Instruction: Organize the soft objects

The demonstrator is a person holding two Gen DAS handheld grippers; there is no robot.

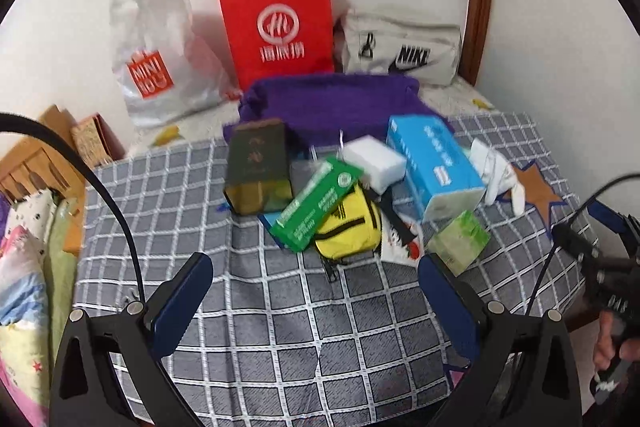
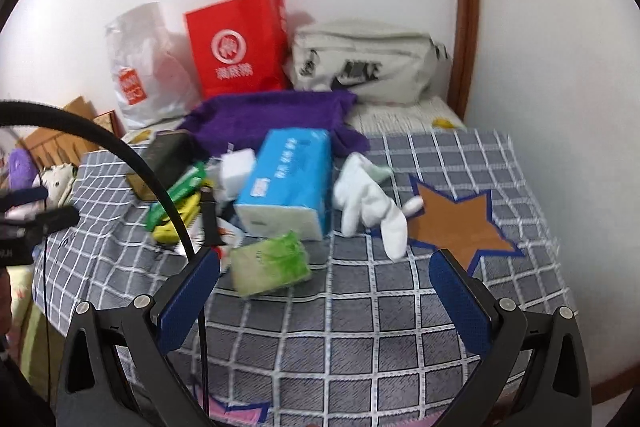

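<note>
A heap of things lies on a grey checked cloth (image 1: 280,323). In it are a blue tissue box (image 1: 438,163) (image 2: 286,179), a green tissue pack (image 1: 460,241) (image 2: 272,263), white gloves (image 1: 500,175) (image 2: 368,203), a white sponge block (image 1: 374,159), a long green box (image 1: 316,205), a yellow pouch (image 1: 350,227), a dark box (image 1: 258,167) and a purple towel (image 1: 332,103) (image 2: 272,119) behind. My left gripper (image 1: 316,291) hovers open in front of the heap, nothing between its fingers. My right gripper (image 2: 326,283) is open too, just short of the green pack and gloves.
Against the back wall stand a silver plastic bag (image 1: 160,51), a red paper bag (image 1: 280,27) and a white Nike bag (image 1: 404,47). A brown star patch (image 2: 460,223) marks the cloth at right. Bedding and a wooden frame (image 1: 28,163) lie at left.
</note>
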